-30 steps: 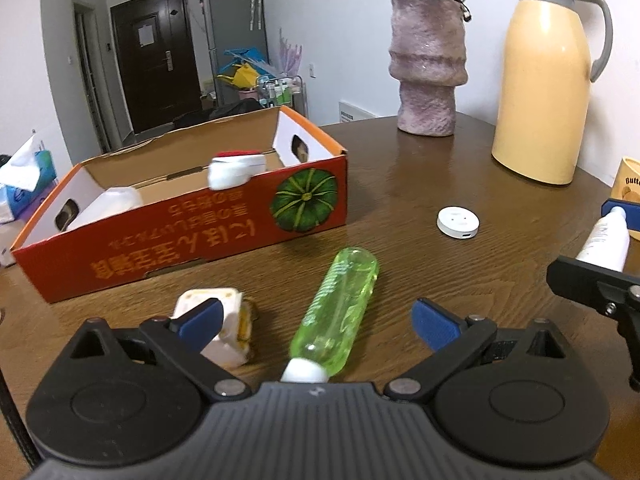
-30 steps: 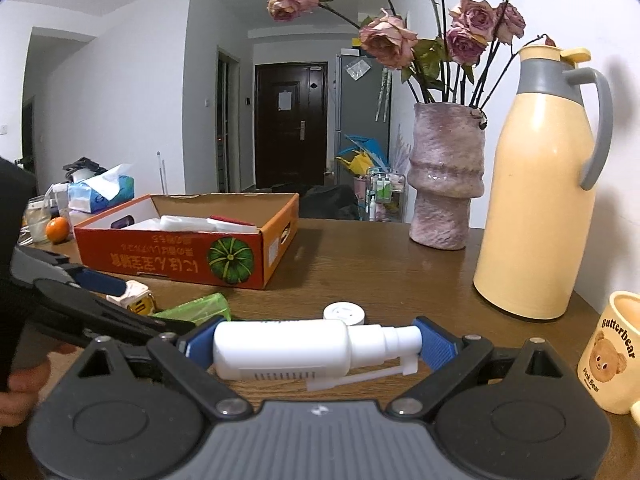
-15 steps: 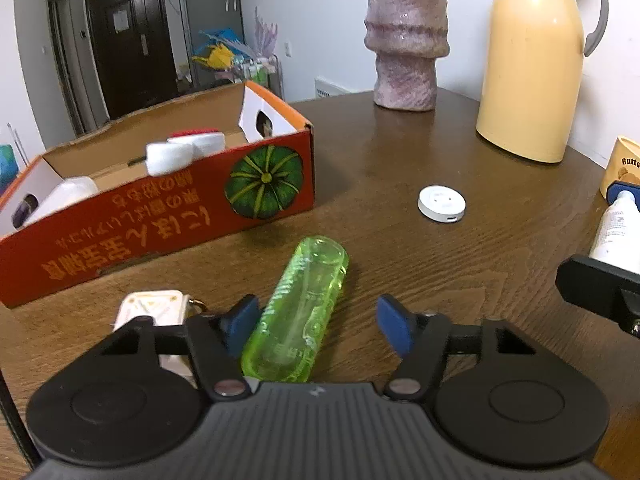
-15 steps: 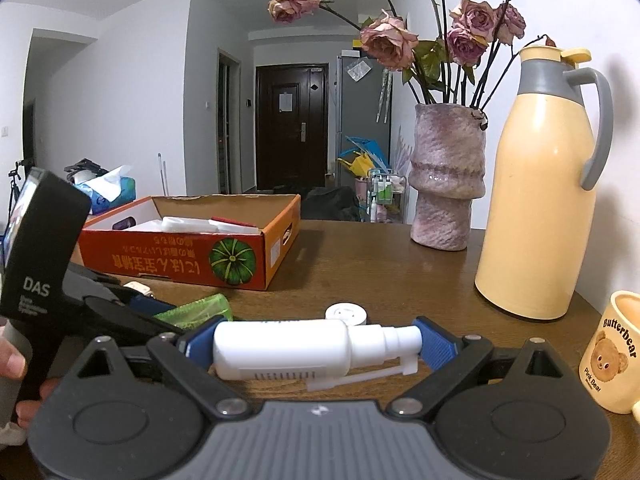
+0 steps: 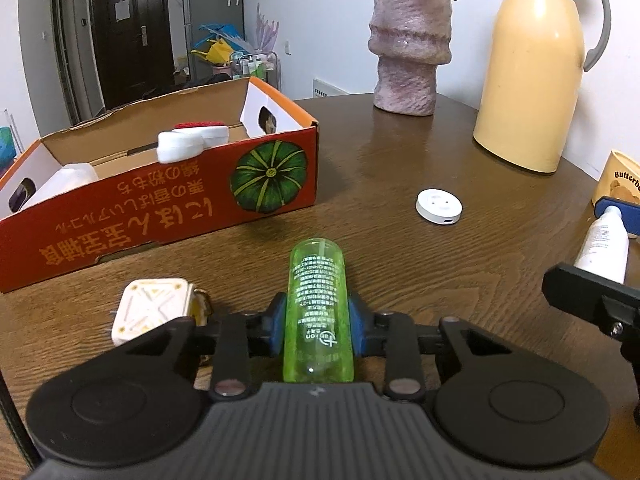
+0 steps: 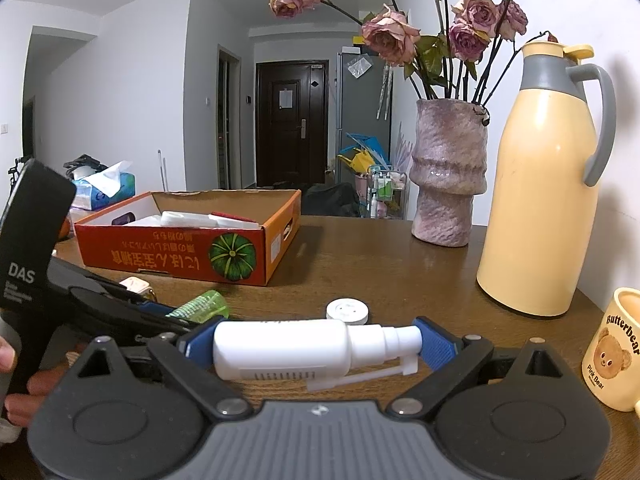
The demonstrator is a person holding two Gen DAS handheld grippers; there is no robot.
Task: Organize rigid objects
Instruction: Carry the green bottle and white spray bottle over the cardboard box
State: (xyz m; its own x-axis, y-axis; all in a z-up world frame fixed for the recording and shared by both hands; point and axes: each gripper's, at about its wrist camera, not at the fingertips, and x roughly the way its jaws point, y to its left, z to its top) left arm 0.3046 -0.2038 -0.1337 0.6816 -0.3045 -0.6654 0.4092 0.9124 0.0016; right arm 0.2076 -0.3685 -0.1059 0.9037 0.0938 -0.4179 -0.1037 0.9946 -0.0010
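A clear green bottle (image 5: pixel 318 304) lies on the wooden table (image 5: pixel 400 168), pointing away from me. My left gripper (image 5: pixel 318 320) is shut on it, its jaws closing tight with a blue pad pressed on each side. The bottle's far end (image 6: pixel 202 304) shows in the right wrist view beside the left gripper (image 6: pixel 160 314). My right gripper (image 6: pixel 308 344) is shut on a white spray bottle (image 6: pixel 288 346), held crosswise above the table with its nozzle to the right. An orange pumpkin-print box (image 5: pixel 120 220) with white items inside stands at the left.
A cream square object (image 5: pixel 150 308) lies left of the green bottle. A white round disc (image 5: pixel 439 206) sits mid-table. A vase (image 5: pixel 410 40), a yellow thermos (image 5: pixel 532 68) and a bear mug (image 6: pixel 616 348) stand at the back right. A hand (image 6: pixel 12 384) holds the left gripper.
My left gripper moved forward around the green bottle and its jaws went from wide open to shut on it. The right gripper and its spray bottle have not moved.
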